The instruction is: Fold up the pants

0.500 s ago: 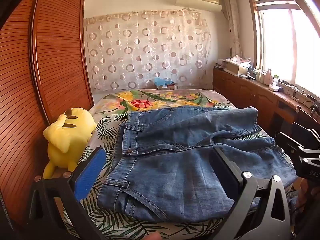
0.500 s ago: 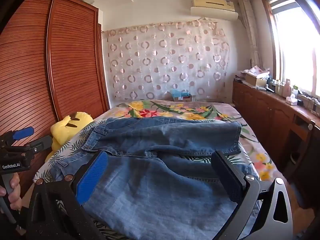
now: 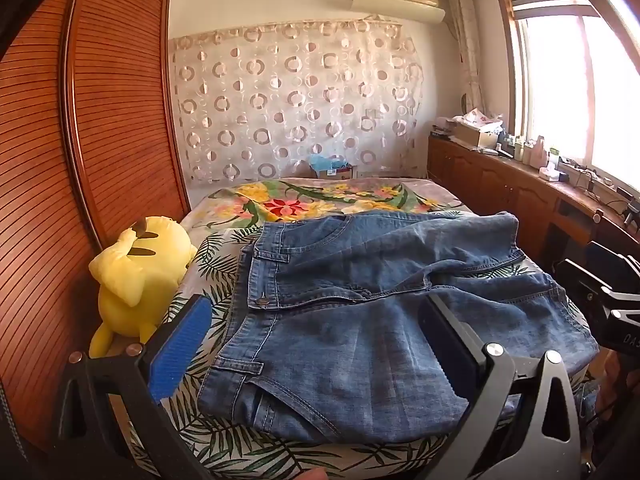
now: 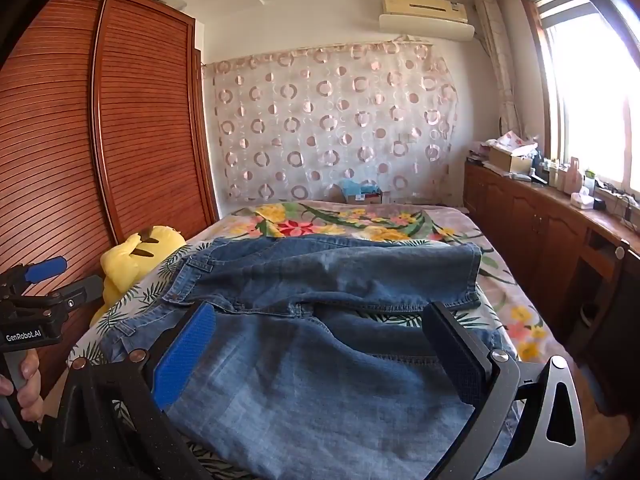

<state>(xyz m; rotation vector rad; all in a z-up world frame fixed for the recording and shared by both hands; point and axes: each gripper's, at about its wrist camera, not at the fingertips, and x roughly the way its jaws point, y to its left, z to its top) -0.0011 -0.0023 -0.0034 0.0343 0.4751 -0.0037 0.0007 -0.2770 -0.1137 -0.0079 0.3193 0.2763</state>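
Both grippers hang over the near edge of the bed, tilted a little downward, with nothing between their fingers. Seen from its own camera, the left gripper [image 3: 316, 344] has its jaws spread wide, the blue pad [image 3: 182, 346] on one side and the dark pad [image 3: 452, 344] on the other, above the waistband end of the jeans [image 3: 360, 300]. The right gripper [image 4: 320, 352] is spread just as wide and hovers over the leg part of the jeans, close to the cloth; whether it touches is not clear. A hand [image 4: 22, 384] grips the left gripper's handle at the left edge of the right camera's view.

The jeans lie across the near end of the bed [image 3: 248, 452], folded over so that one layer lies on another, waistband toward the left edge and hems toward the right edge. A yellow plush toy [image 3: 136, 272] sits at the bed's left edge, beside the wooden wardrobe [image 3: 104, 120] and just apart from the waistband.
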